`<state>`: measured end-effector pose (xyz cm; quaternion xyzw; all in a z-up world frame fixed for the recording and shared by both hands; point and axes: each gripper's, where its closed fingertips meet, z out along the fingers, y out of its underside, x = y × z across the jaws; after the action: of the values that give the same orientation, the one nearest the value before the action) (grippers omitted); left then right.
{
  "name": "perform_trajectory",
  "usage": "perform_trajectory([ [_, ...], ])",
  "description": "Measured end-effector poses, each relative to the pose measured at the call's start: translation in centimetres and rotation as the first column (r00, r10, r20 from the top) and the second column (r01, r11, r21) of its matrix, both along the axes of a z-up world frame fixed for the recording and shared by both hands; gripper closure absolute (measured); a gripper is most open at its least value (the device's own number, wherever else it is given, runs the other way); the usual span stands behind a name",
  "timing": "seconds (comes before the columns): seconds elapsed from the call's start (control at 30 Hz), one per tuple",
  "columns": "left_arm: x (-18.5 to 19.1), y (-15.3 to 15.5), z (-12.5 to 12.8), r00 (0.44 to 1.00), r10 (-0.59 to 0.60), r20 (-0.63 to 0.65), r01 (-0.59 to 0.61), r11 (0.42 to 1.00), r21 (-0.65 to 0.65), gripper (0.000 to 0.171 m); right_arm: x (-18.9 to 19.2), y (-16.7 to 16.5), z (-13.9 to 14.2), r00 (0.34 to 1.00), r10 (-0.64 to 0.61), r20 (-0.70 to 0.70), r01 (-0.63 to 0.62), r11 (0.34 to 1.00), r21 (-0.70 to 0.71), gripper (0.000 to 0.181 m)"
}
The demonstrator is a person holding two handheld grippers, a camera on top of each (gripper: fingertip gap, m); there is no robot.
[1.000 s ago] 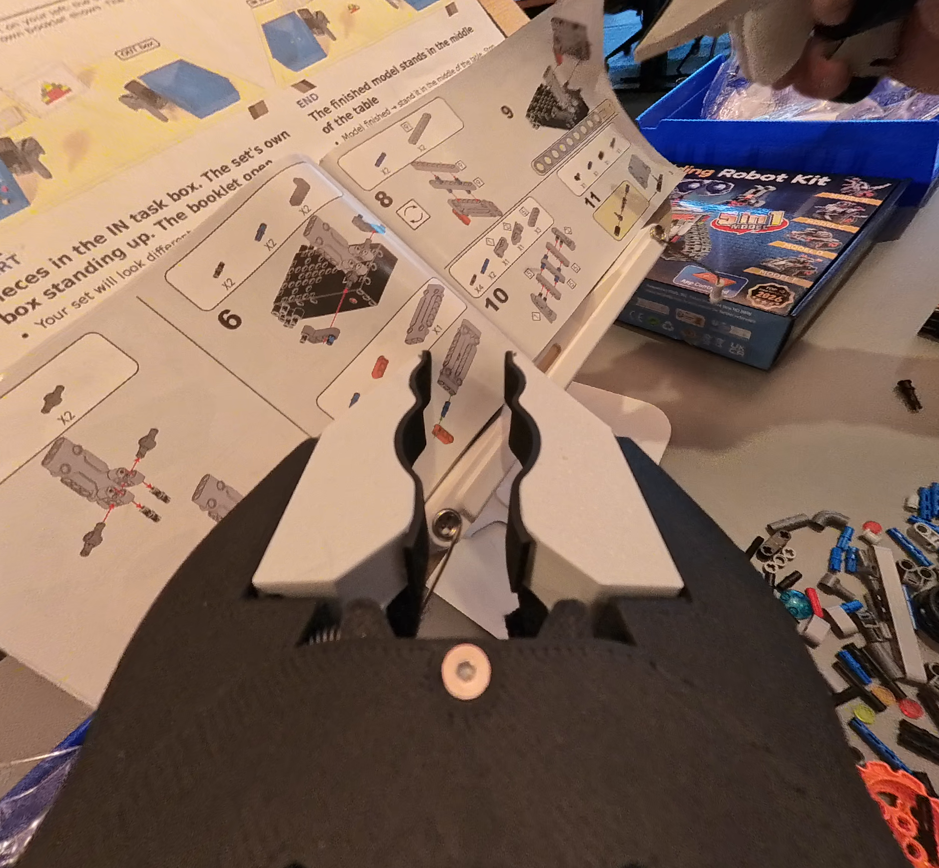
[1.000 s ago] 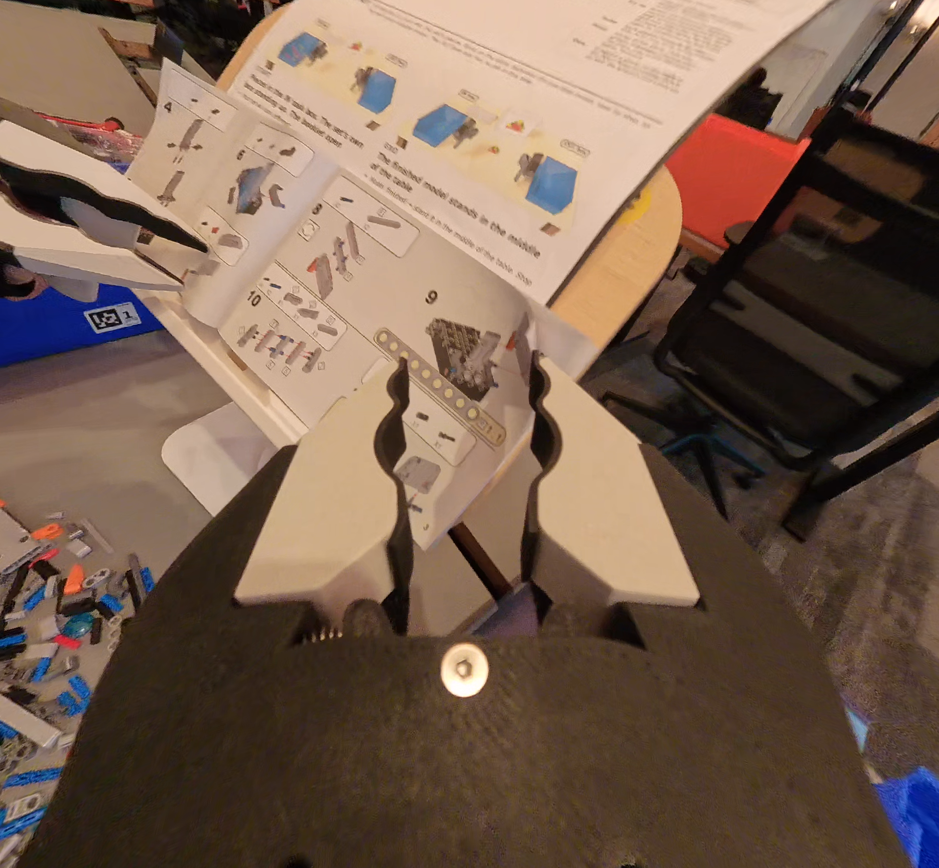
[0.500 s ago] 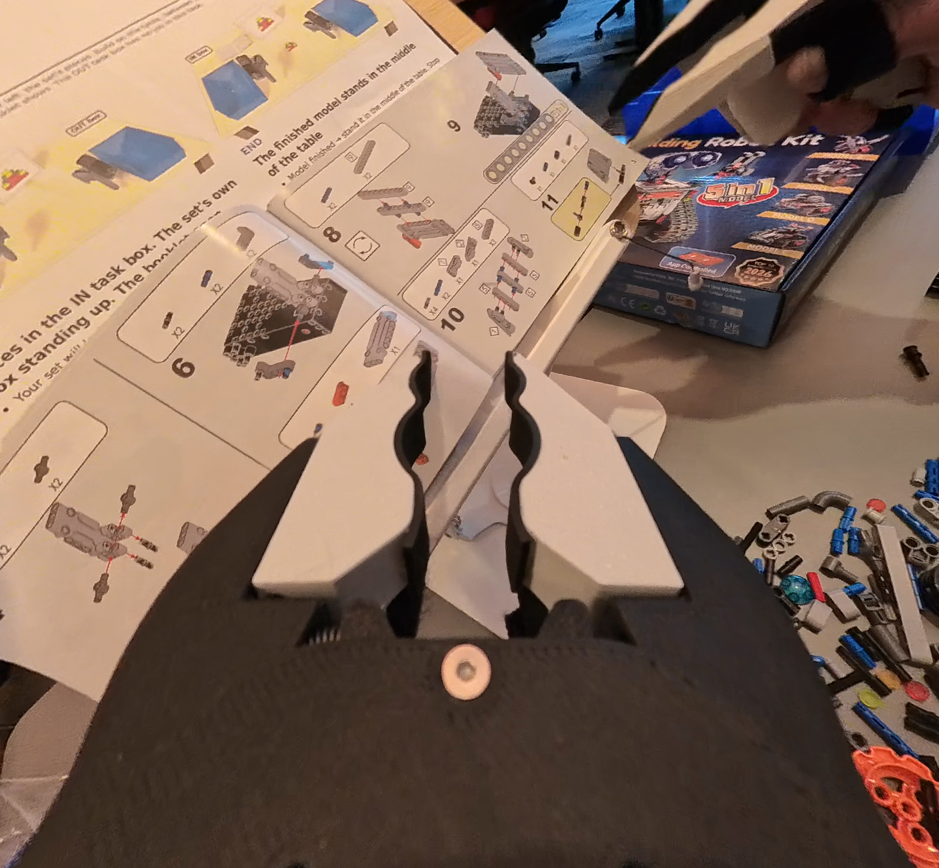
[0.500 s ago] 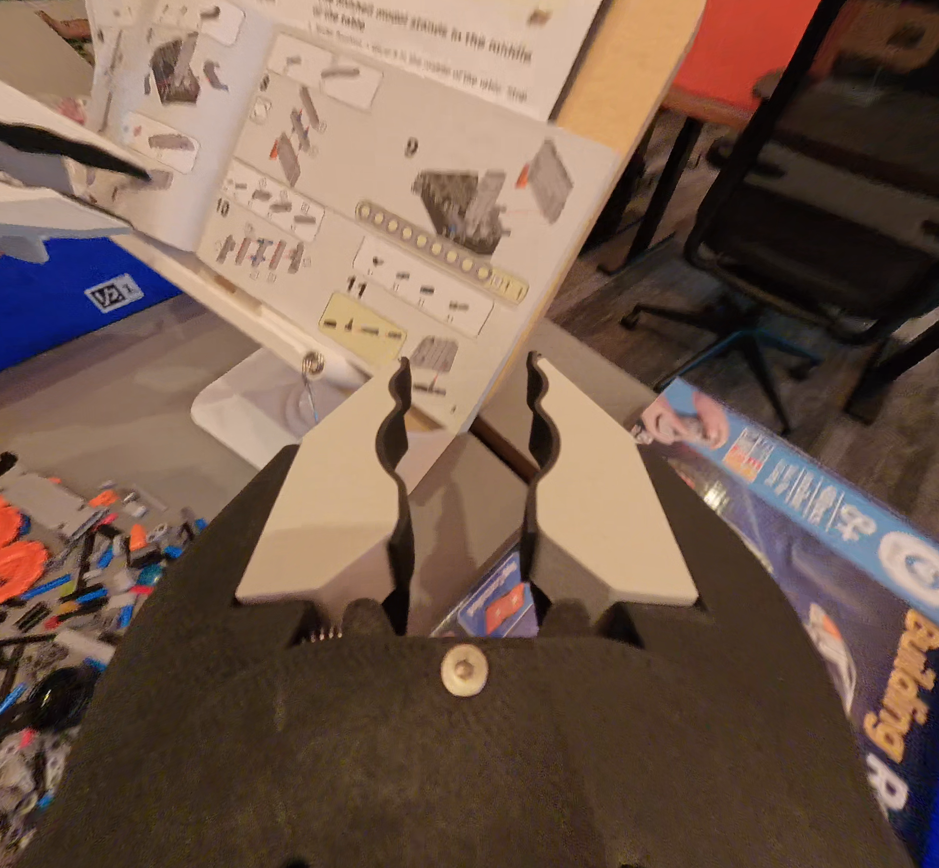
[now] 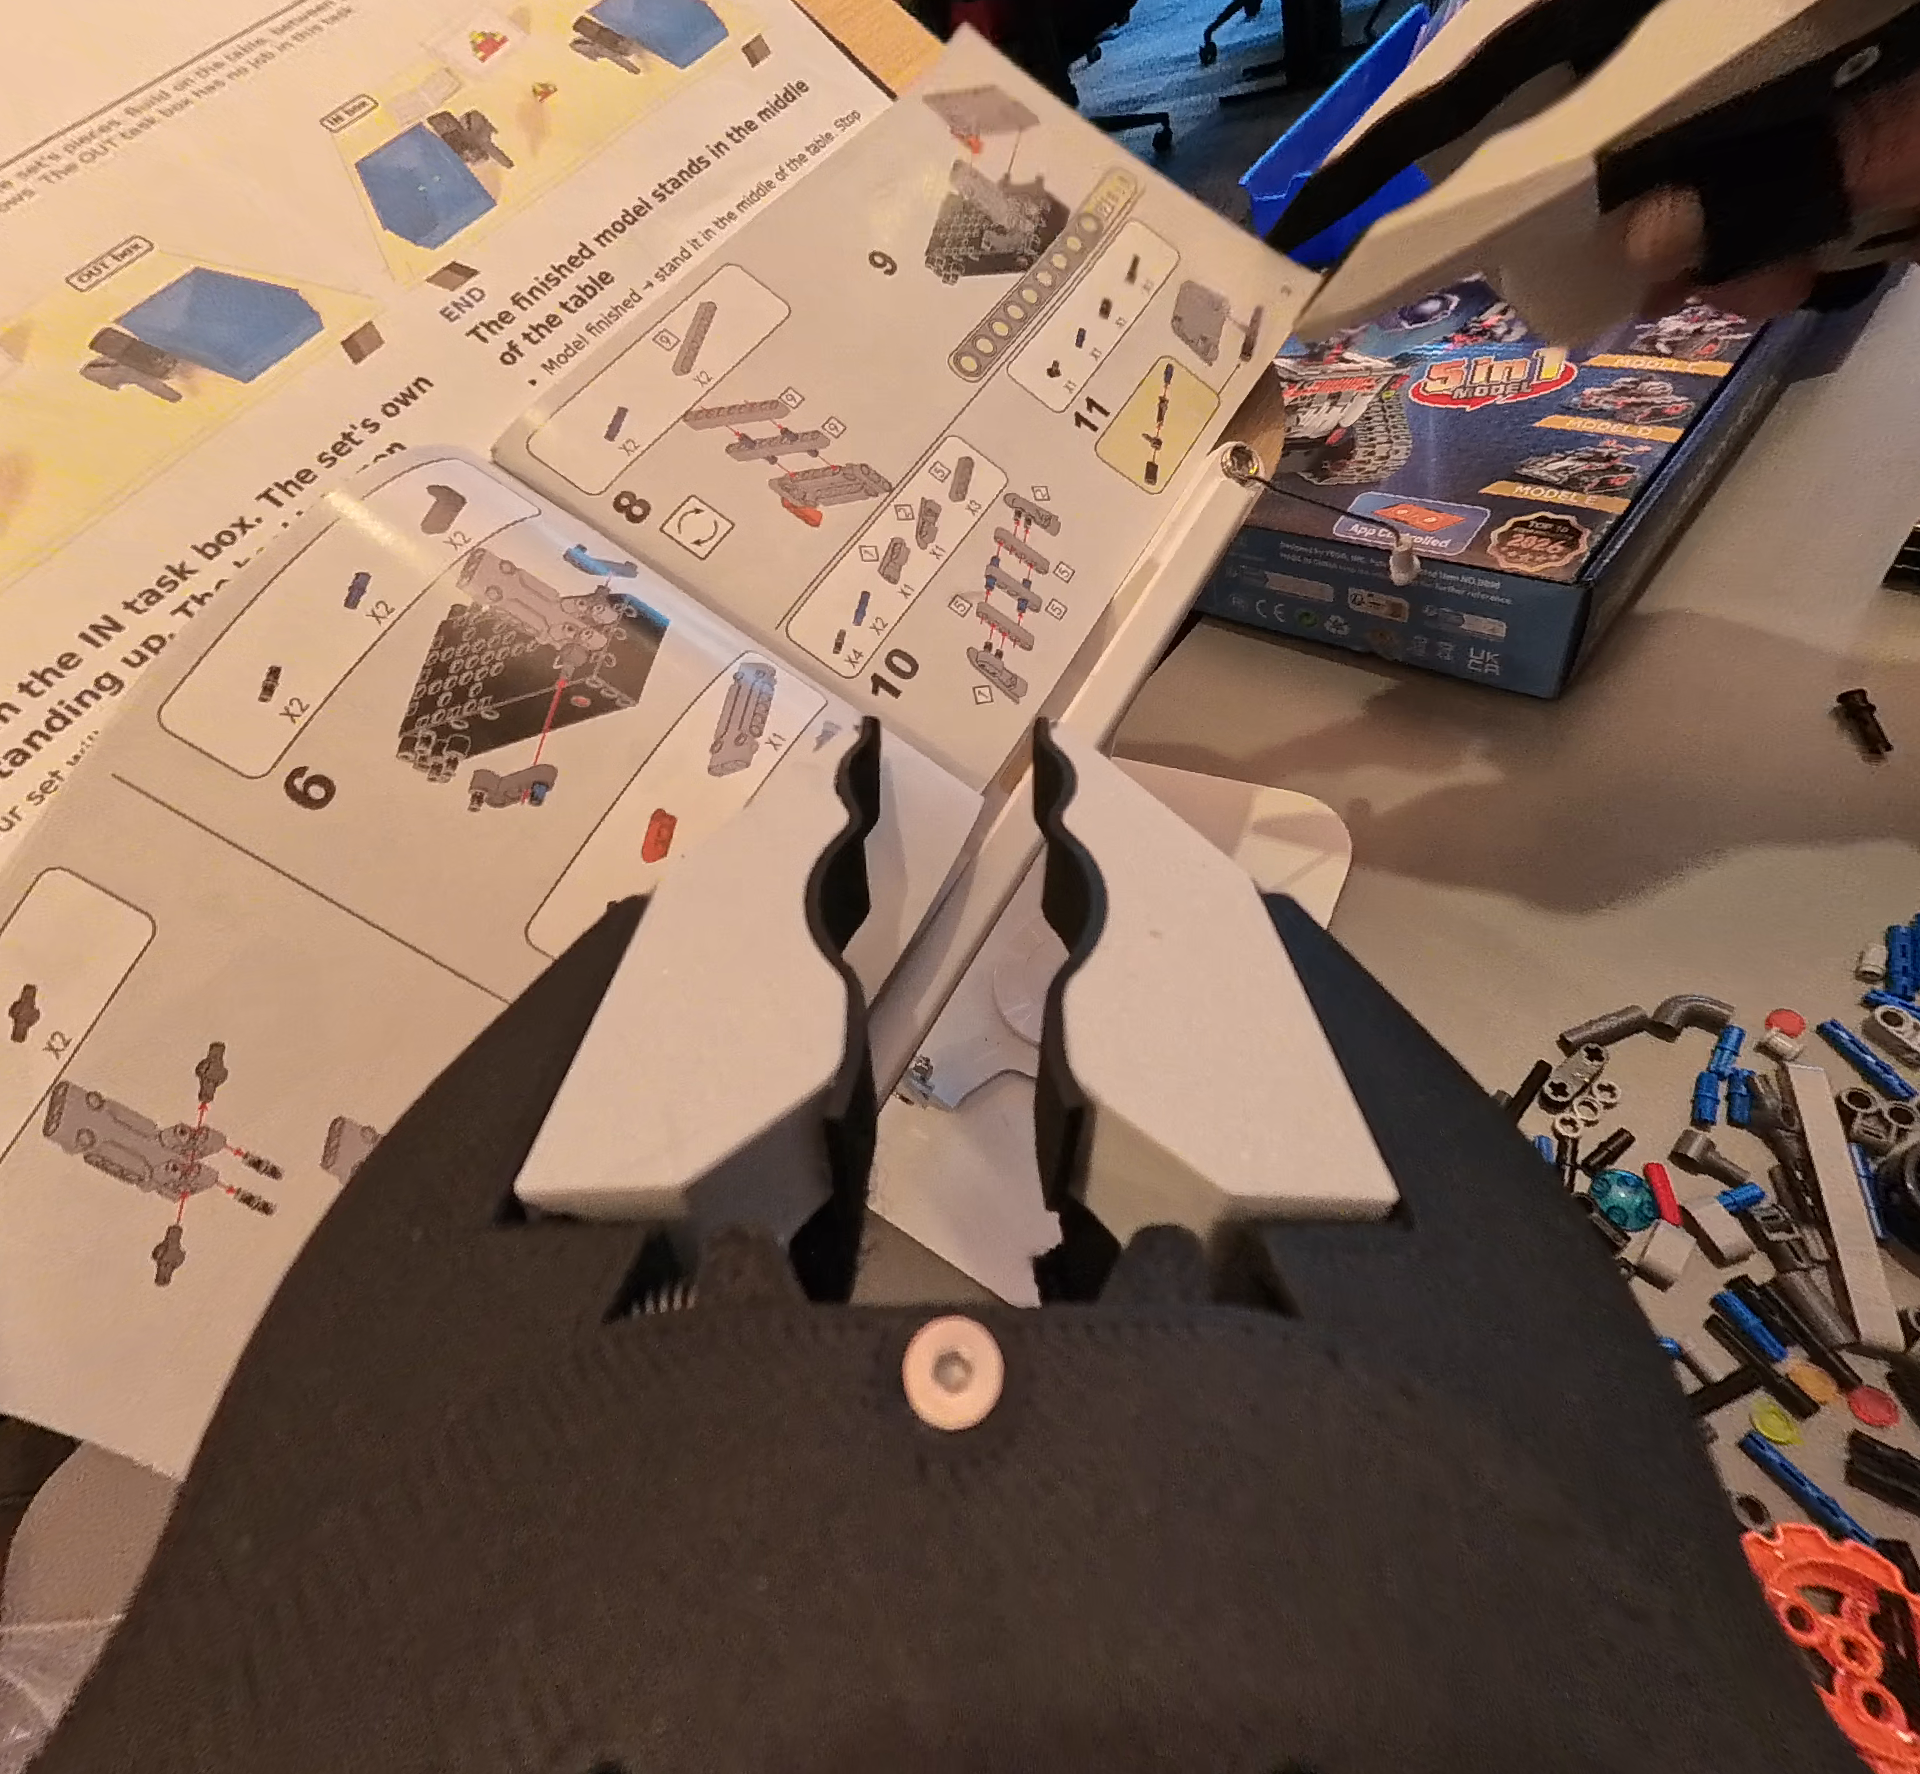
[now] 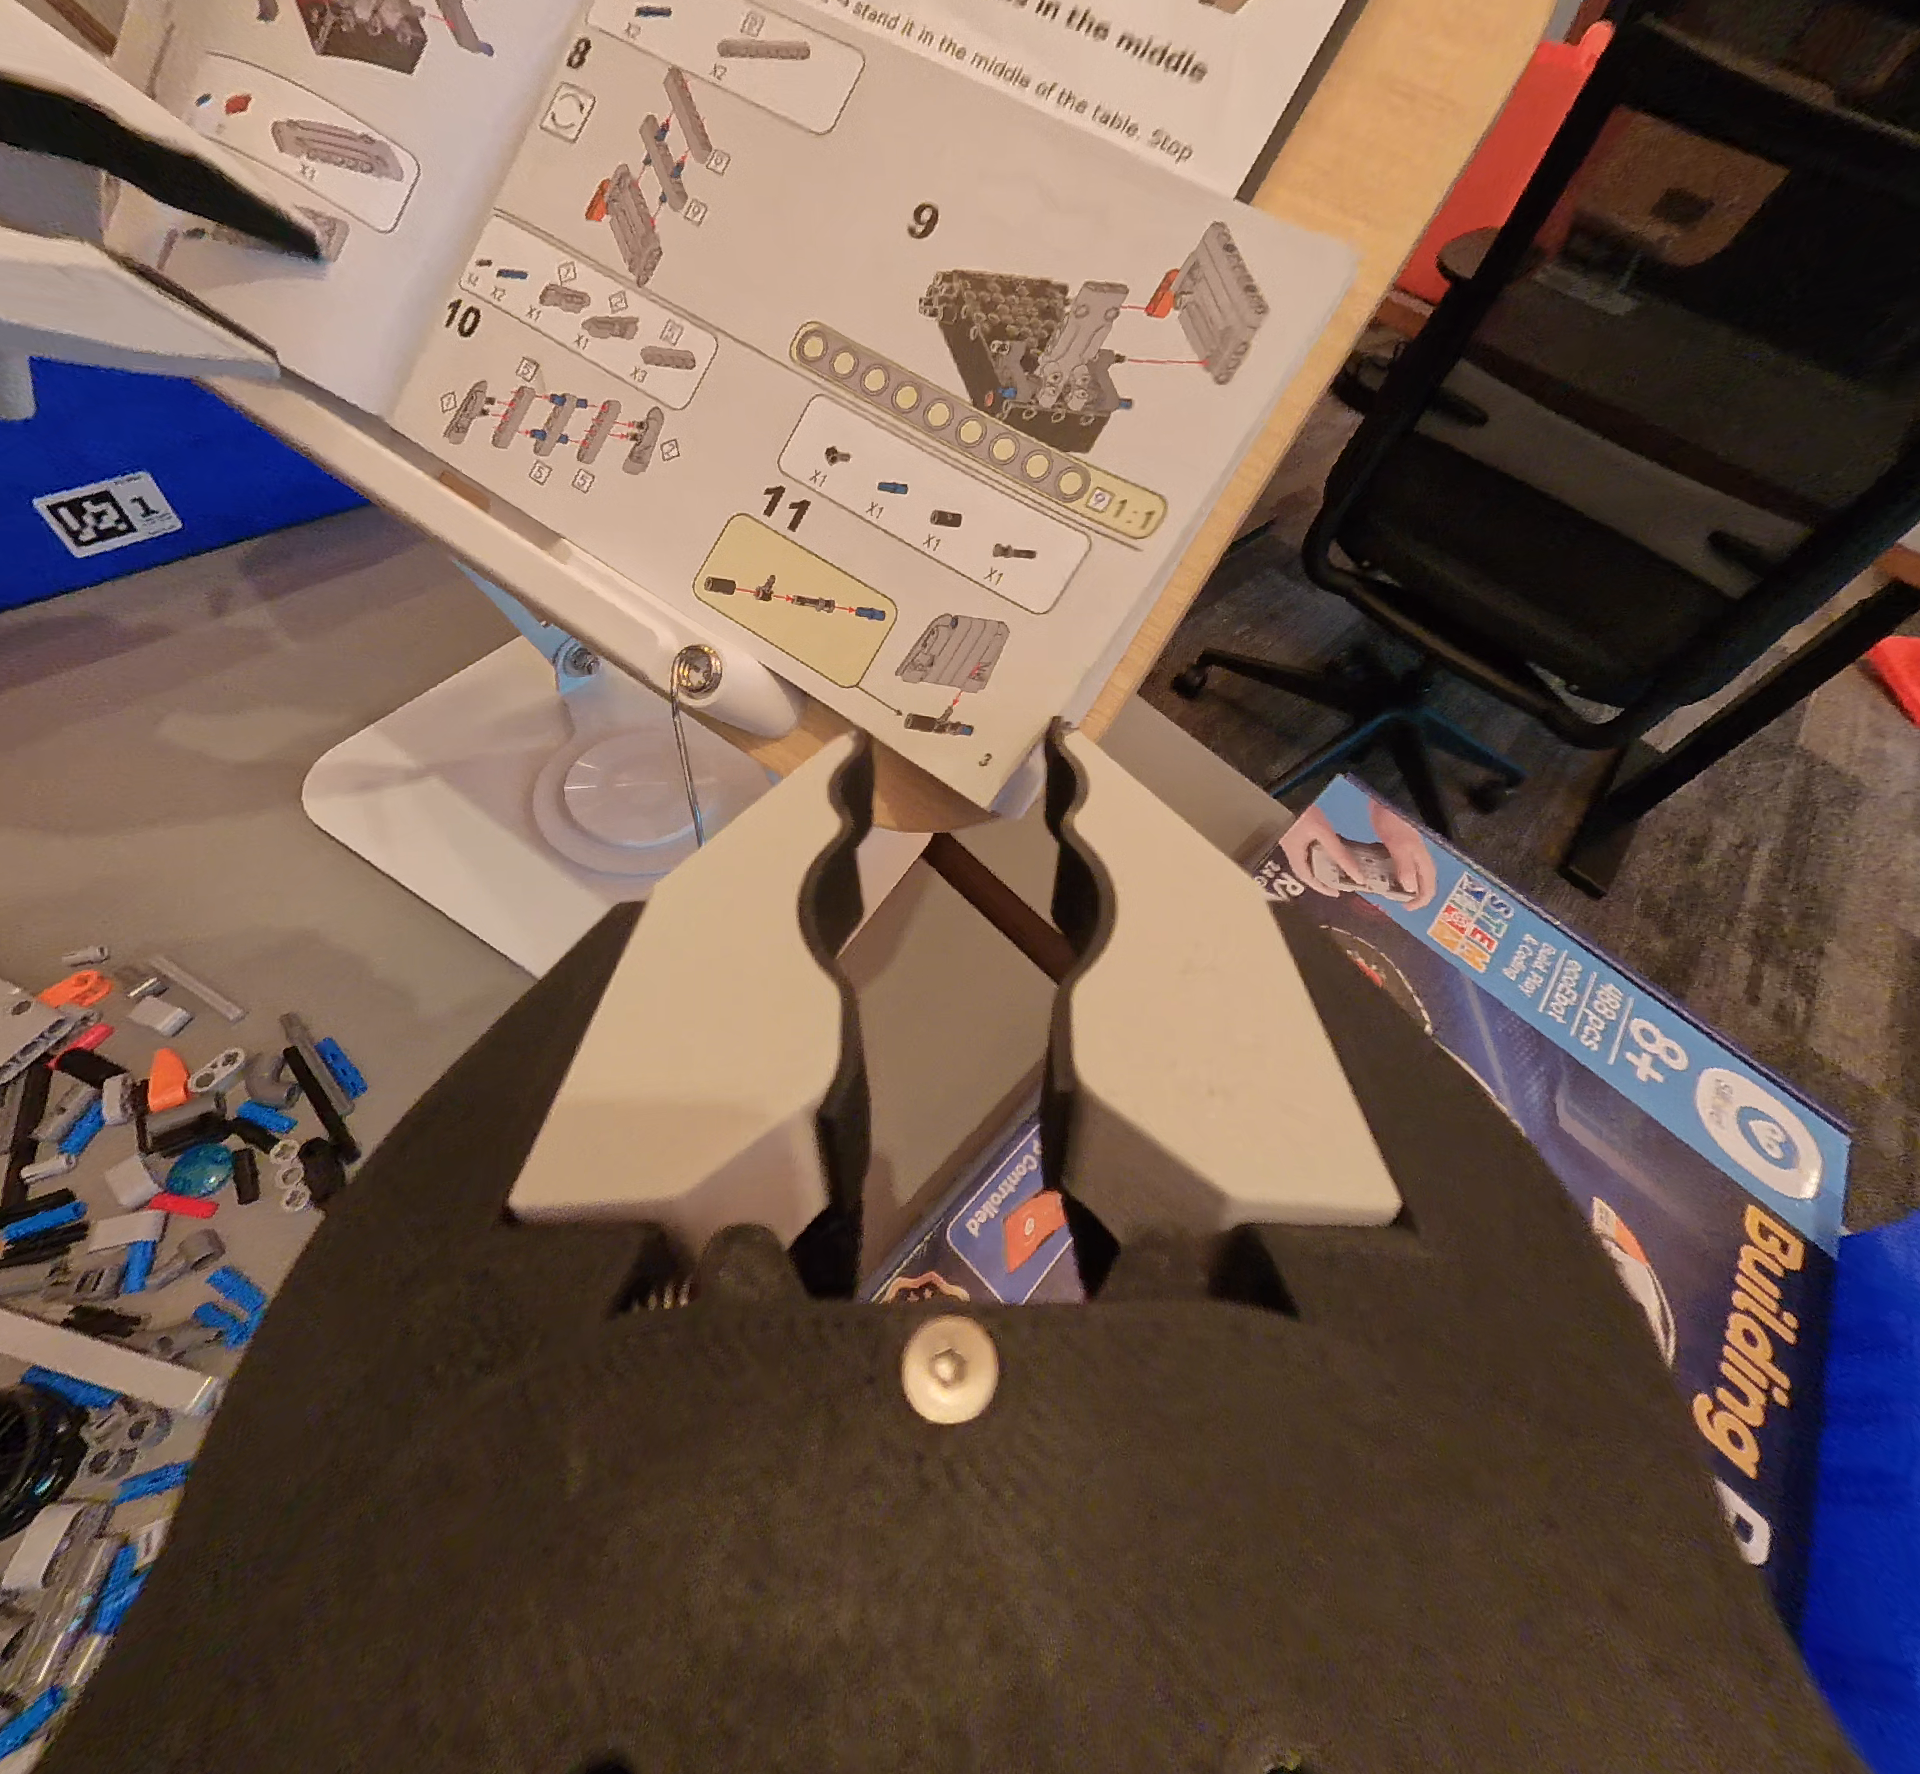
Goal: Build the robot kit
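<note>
Since a second ago the right gripper (image 6: 951,748) has dropped and drawn back from the open instruction booklet (image 6: 831,322), whose right page it then had between its fingers; now its tips sit just under that page's lower corner, jaws apart and empty. The left gripper (image 5: 951,748) has barely shifted: jaws apart, empty, at the lower edge of the booklet's left page by the white stand (image 5: 1132,623) that props it. So the booklet lies open and flat on the stand, with a larger printed sheet (image 5: 312,114) behind it. The left view shows a blue kit box (image 5: 1507,519) and loose building parts (image 5: 1766,1153) on the grey table (image 5: 1558,789). Only the right view shows the stand's round foot (image 6: 623,810), a blue bin (image 6: 156,457) and black chairs (image 6: 1610,529) beyond the table
</note>
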<state>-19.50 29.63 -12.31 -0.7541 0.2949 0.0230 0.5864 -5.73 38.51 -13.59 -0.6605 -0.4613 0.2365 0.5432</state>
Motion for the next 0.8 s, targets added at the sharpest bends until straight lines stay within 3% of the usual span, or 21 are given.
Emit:
perform_trajectory([
  [0.23, 1.4, 0.0, -0.2, 0.999, -0.029, -0.026, 0.028, 1.0, -0.006, 0.144, -0.2, -1.5, 1.7, 0.977, 0.101, -0.19, -0.123, 0.987, -0.108, 0.179],
  [0.43, 6.8, 0.6, 0.9, 0.978, -0.199, 0.062, 0.203, 0.977, -0.06, 0.144, -1.6, -4.5, 2.7, 0.916, 0.266, -0.301, -0.314, 0.941, -0.124, 0.181],
  [0.53, 8.5, 1.2, 2.4, 0.944, -0.262, 0.201, 0.279, 0.958, -0.06, 0.145, -2.7, -6.2, 2.8, 0.896, 0.325, -0.304, -0.367, 0.926, -0.093, 0.181],
  [0.63, 9.2, 1.4, 3.8, 0.872, -0.307, 0.381, 0.351, 0.935, -0.049, 0.144, -3.6, -7.4, 2.9, 0.881, 0.363, -0.304, -0.4, 0.914, -0.069, 0.181],
  [0.8, 9.6, 1.7, 4.1, 0.794, -0.333, 0.508, 0.408, 0.912, -0.04, 0.148, -4.2, -8.3, 2.7, 0.865, 0.396, -0.308, -0.433, 0.899, -0.061, 0.181],
])
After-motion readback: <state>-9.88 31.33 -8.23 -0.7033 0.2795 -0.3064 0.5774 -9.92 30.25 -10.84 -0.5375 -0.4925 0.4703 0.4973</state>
